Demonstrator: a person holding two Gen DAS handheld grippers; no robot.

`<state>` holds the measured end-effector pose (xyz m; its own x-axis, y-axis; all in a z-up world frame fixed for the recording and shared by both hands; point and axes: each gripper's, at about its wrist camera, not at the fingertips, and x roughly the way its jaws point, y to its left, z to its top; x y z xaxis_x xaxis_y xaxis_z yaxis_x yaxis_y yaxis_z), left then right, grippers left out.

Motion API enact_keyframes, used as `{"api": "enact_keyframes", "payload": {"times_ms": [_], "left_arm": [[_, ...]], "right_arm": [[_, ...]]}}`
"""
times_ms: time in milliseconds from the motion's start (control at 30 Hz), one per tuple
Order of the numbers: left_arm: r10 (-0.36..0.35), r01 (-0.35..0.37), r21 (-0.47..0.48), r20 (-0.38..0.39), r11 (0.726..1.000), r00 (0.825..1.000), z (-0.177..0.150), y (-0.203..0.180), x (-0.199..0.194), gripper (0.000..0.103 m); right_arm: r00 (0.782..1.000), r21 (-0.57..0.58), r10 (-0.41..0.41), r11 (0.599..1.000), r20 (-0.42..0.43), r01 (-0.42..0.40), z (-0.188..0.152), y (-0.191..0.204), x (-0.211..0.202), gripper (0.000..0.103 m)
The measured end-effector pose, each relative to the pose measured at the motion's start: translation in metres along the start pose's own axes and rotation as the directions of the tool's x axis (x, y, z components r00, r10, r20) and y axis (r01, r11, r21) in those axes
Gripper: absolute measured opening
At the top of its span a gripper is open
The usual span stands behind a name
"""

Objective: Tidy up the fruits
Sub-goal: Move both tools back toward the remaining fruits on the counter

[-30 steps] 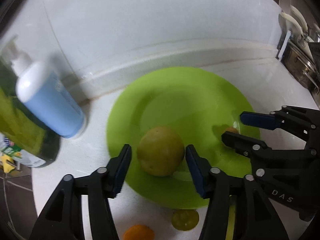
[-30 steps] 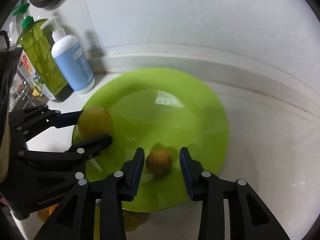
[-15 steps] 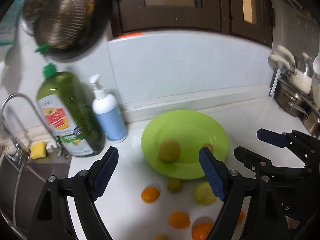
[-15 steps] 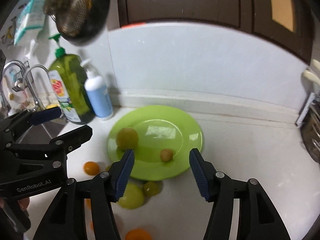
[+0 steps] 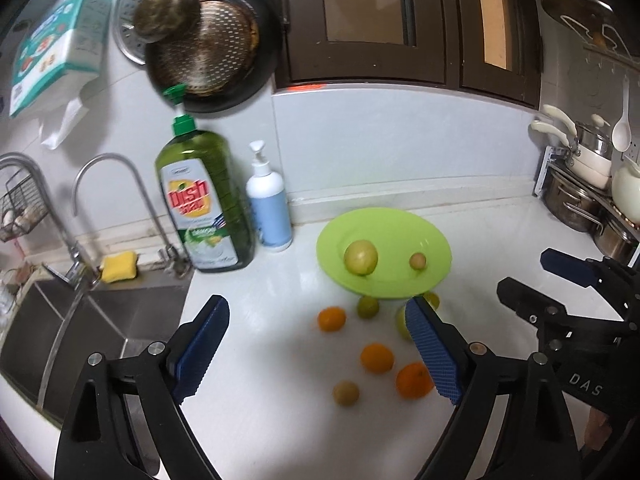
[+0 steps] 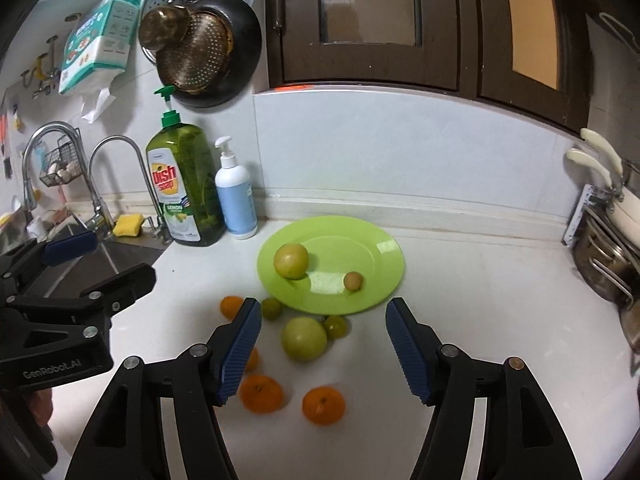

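Plate (image 6: 384, 280): holds two fruits, one big, one small.
Loose fruit (image 6: 304, 338): on the counter just before the plate.
Left gripper (image 5: 316, 350): wide open, empty.
Right gripper (image 6: 322, 348): wide open, empty.
Tip: straddle one fruit squarely, close gently.

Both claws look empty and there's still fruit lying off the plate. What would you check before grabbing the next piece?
1. Left gripper open and empty: ok.
2. Right gripper open and empty: ok.
3. Room on the green plate, holding two fruits: ok.
4. Big green fruit free to grab: not ok, a small green fruit touches it.
5. Front orange standing alone: ok.
6. Fruit firmness: cannot tell.
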<state>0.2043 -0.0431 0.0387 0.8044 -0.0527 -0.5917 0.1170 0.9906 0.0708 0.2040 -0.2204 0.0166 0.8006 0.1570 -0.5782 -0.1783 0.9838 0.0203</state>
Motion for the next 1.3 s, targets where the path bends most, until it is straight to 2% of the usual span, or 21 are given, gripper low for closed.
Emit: {"api": "enact_keyframes", "payload": {"times_ms": [200,433,667,900,1133,1300], "left_arm": [[0.016,-0.016,0.015,0.003,1.0,1.0,-0.02,0.011,-0.019,0.093],[0.003,-0.002,0.035,-0.027,0.999,1.0,-0.046,0.018,-0.023,0.093],[-0.02,0.026,0.104,-0.058,0.994,0.998,-0.071,0.017,-0.01,0.093],[-0.046,0.054,0.161,-0.052,0.985,0.998,-0.086,0.018,0.006,0.091],[-0.12,0.132,0.219,-0.071,0.967,0.99,-0.093,0.015,0.027,0.074],[-0.179,0.203,0.226,-0.122,0.953,0.976,-0.092,0.009,0.046,0.064]], "right_arm": [[0.999,-0.005,-0.028,1.0,0.016,0.028,-0.018,0.016,-0.023,0.065],[0.999,-0.018,-0.037,0.999,0.009,0.037,-0.04,0.033,-0.034,0.065],[0.999,-0.02,-0.041,0.999,-0.036,0.04,-0.059,0.04,-0.026,0.065],[0.995,-0.036,-0.024,0.999,-0.095,0.02,-0.076,0.048,-0.006,0.065],[0.993,-0.071,0.005,0.997,-0.116,-0.013,-0.083,0.057,0.013,0.064],[0.985,-0.053,0.04,0.997,-0.169,-0.049,-0.084,0.057,0.034,0.056]]}}
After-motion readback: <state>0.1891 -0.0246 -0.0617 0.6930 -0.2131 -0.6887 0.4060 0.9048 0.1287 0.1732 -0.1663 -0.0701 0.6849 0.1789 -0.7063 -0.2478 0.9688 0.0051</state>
